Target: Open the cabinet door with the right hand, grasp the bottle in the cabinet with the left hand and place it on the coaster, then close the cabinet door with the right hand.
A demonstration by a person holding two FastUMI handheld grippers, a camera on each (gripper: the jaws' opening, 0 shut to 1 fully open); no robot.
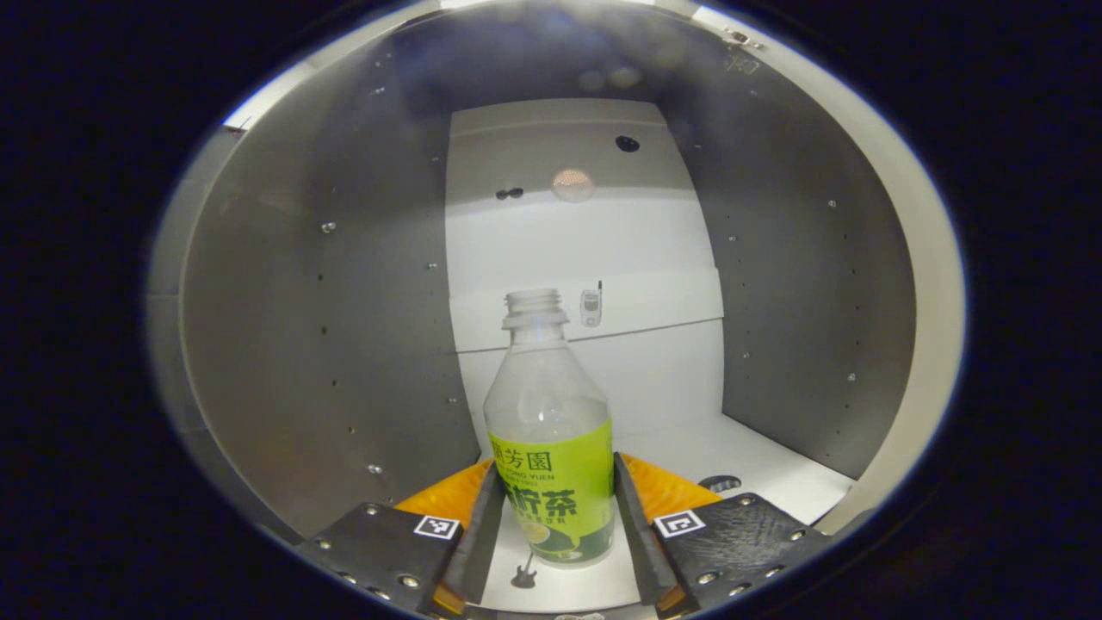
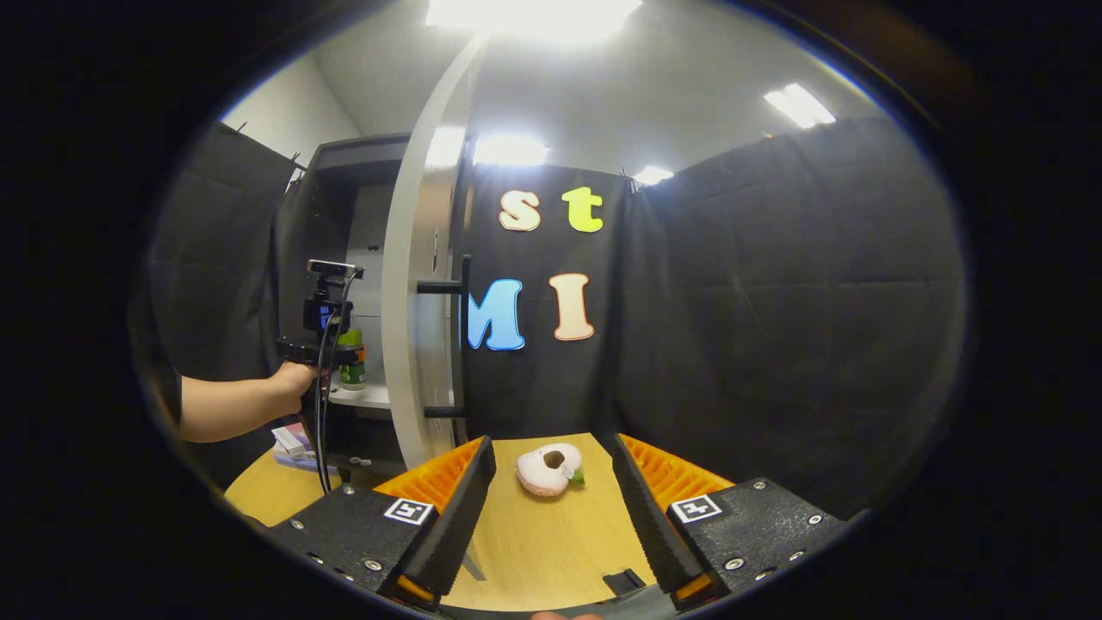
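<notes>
A clear bottle [image 1: 551, 448] with a green label and no cap stands upright on the white shelf [image 1: 749, 465] inside the cabinet. My left gripper [image 1: 555, 482] reaches into the cabinet, and both fingers press on the sides of the bottle's label. In the right gripper view a hand holds this left gripper [image 2: 331, 344] at the cabinet opening, beside the bottle [image 2: 351, 366]. The white cabinet door [image 2: 417, 344] stands swung open, its black handle [image 2: 463, 344] facing me. My right gripper [image 2: 551, 456] is open over the wooden table [image 2: 551, 542], holding nothing. A pink round coaster [image 2: 549, 469] lies ahead of it.
Grey cabinet side walls [image 1: 327, 344] close in on both sides of the bottle, with a white back panel [image 1: 585, 250] behind. A small pink-and-white box [image 2: 288, 443] lies on the table under the person's forearm [image 2: 232, 405]. Black cloth walls enclose the table.
</notes>
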